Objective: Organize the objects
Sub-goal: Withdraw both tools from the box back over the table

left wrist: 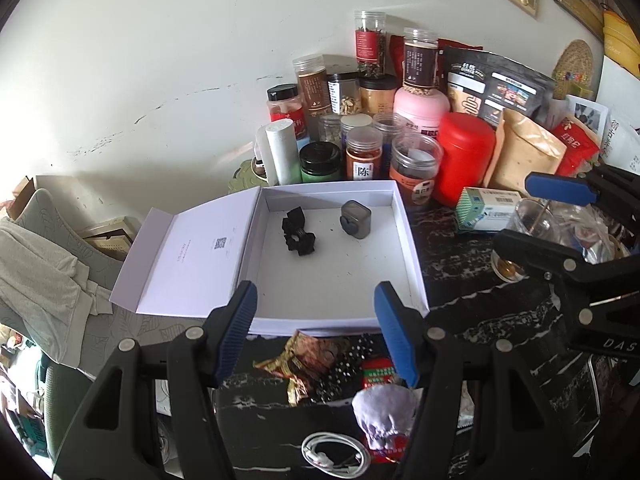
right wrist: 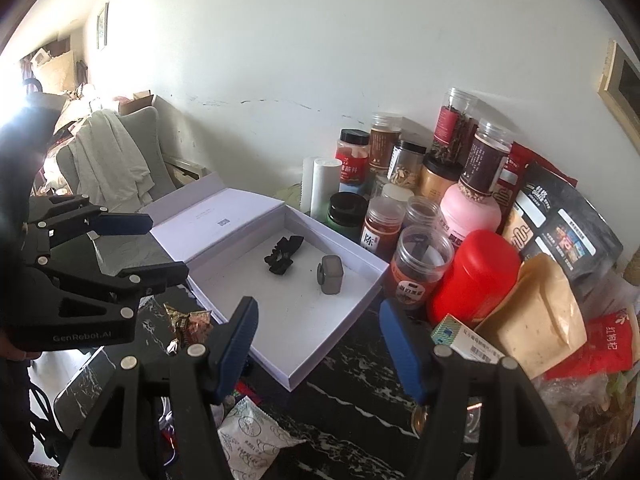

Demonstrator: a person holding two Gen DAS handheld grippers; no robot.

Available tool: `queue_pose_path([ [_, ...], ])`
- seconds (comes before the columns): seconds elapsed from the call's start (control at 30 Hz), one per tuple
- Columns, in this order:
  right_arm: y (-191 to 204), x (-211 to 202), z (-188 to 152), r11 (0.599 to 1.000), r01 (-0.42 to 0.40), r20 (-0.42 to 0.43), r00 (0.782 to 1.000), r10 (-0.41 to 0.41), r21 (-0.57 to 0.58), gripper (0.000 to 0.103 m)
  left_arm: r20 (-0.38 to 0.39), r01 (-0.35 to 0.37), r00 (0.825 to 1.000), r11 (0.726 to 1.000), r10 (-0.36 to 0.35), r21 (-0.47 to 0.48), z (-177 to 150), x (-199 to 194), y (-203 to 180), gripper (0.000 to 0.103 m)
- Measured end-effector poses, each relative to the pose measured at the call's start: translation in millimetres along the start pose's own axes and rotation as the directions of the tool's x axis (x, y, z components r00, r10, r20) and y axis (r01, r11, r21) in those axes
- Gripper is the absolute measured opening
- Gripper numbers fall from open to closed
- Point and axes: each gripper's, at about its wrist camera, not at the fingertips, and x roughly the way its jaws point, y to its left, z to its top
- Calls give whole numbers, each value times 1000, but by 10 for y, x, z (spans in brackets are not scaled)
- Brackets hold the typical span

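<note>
Dark marble table [right wrist: 352, 364]: jars [left wrist: 362, 158] crowd behind the white box [left wrist: 336, 276]; both tools, left [left wrist: 316, 336] and right [right wrist: 318, 344], spread, empty.

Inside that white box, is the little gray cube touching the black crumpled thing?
Apart. The left wrist view shows bare white box floor between the gray cube and the black crumpled thing; the right wrist view shows the same gap.

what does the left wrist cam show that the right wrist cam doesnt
Only the left wrist view shows the white earphone cable and the drinking glass under the right gripper.

Only the right wrist view shows the printed white packet and the left gripper from the side.

Both show the open white box holding a black clip and a grey case, plus the red canister.
</note>
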Motion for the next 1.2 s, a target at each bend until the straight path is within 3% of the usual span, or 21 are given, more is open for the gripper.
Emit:
queue_pose_path([
  [0.6,209,-492,-663,1000,-16,23,1000,16,-2,64,-20,31,999,999,-31,-19,-889,-448,-293,59],
  [0.8,232,-623,-869,999,-46,45,998,46,14,64,-19,11,1000,999,-12,-53,-1109,-535,-264,60],
  [0.93,225,-633,-984,998,-57,37,998,56,29,65,-6,8,1000,997,-9,-75,-1231,-583,-234,68],
  [1.2,297,-465,-1206,996,-78,-12,997,78,44,67,-24,-1,1000,995,-2,-98,-1466,-496,-217,69],
])
